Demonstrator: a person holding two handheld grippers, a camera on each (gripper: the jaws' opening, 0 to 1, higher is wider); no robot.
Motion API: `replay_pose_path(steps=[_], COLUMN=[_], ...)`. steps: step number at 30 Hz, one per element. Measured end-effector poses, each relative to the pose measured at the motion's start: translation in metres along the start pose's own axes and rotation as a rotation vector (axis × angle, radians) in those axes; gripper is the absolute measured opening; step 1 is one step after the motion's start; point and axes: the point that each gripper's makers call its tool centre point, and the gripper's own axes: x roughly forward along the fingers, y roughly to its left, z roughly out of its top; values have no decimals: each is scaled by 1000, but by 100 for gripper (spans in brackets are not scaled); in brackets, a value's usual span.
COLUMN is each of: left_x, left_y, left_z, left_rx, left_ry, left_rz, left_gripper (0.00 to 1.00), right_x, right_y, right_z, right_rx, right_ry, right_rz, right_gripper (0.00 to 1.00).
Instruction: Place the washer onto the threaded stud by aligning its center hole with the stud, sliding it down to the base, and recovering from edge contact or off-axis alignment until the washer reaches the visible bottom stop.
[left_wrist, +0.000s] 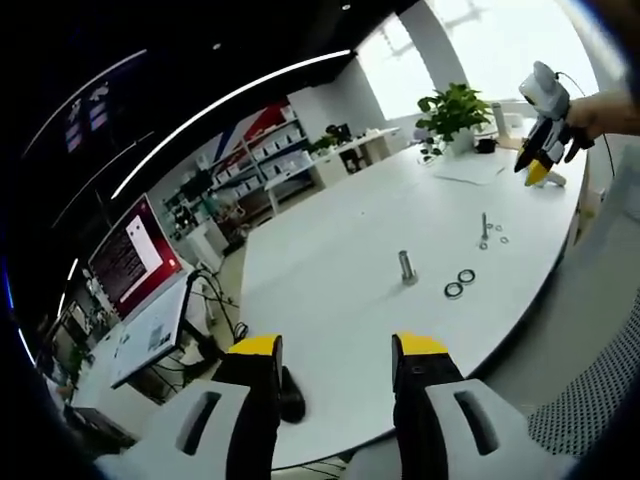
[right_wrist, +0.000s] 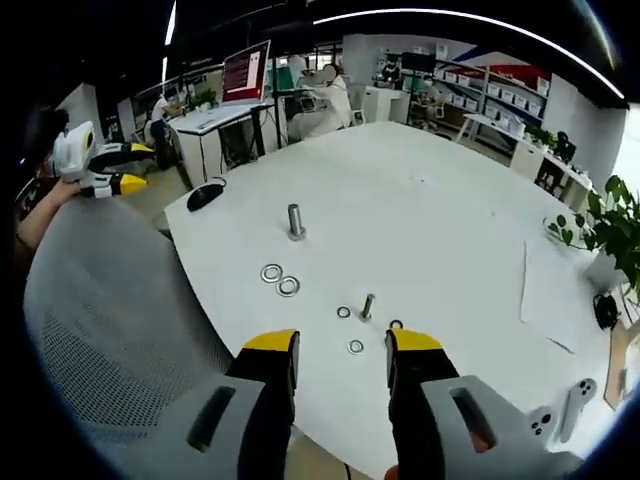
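- Step in hand: pre-grasp, nothing picked up yet; both grippers hover above the big white oval counter (right_wrist: 430, 200), well apart from the parts.
- Right gripper (right_wrist: 341, 345): yellow-tipped black fingers wide apart, holding nothing, aimed at the small hardware cluster.
- Left gripper (left_wrist: 335, 348): fingers wide apart too, nothing between them.
- Short silver threaded stud (right_wrist: 368, 305) stands upright near the counter's near edge; small flat silver washers lie around it, one (right_wrist: 356, 347) just beside the right gripper's fingers, none on the stud.
- Taller grey metal cylinder (right_wrist: 296, 220) stands further in, with two larger dark-rimmed rings (right_wrist: 280, 279) flat beside it.
- Next move, my guess: lower the right gripper onto one small washer, pinch its edge, lift, then centre the hole over the stud. Thin flat part, grasp may slip.
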Motion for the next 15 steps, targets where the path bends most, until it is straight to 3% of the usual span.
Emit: replay_pose_path(steps=[6,11,15], left_x=[1,2,1], left_y=[-2,-2,-1], left_z=[-2,-1,0], left_rx=[12,12,2], left_ry=[11,11,6], left_rz=[-12,-14,-12], left_gripper=[41,41,40], right_x=[19,34,43], right_y=[1,0,-3], right_z=[-17,-41,-49], right_rx=[0,27,12], right_ry=[54,147,173], right_rz=[62,92,90], right_gripper=[35,35,35])
